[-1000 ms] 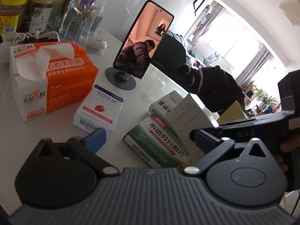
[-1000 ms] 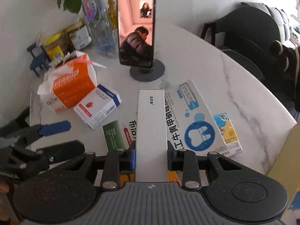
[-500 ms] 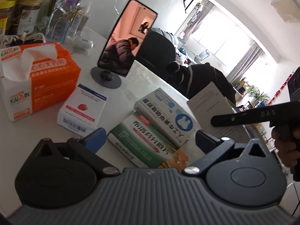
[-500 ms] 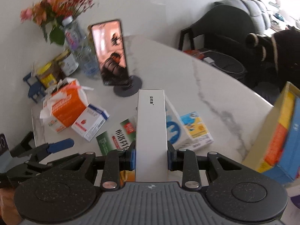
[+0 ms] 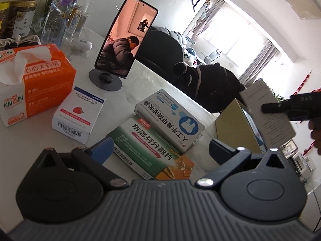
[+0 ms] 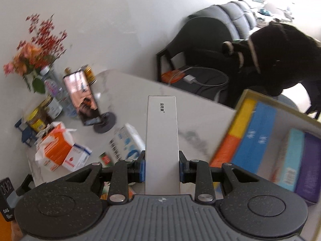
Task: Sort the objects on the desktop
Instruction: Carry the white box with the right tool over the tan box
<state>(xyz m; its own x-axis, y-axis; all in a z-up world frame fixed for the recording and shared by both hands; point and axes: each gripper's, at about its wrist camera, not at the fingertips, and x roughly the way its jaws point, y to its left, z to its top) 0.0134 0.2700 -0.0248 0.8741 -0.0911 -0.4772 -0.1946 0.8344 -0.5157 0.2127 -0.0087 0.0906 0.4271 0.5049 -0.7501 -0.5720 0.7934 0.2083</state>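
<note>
My right gripper point(image 6: 161, 167) is shut on a long white box point(image 6: 162, 140), held in the air between the table and a yellow-walled storage box point(image 6: 238, 108) at the right that holds several colourful boxes. The left wrist view shows the same white box point(image 5: 266, 116) at the far right, beside the storage box point(image 5: 234, 128). My left gripper point(image 5: 160, 150) stands open just above the green medicine box point(image 5: 144, 146), with nothing between its fingers. A white-and-blue medicine box point(image 5: 170, 120) lies partly on the green one. A small white strawberry box point(image 5: 78, 114) lies to their left.
An orange tissue box point(image 5: 36, 82) sits at the left. A phone on a round stand point(image 5: 126, 46) is upright behind the boxes. Jars, bottles and a flower vase point(image 6: 36, 70) crowd the back left. A dark chair point(image 6: 200, 60) stands past the table edge.
My right gripper has lifted the white box off the pile and carried it up and right toward the storage box. My left gripper has barely moved.
</note>
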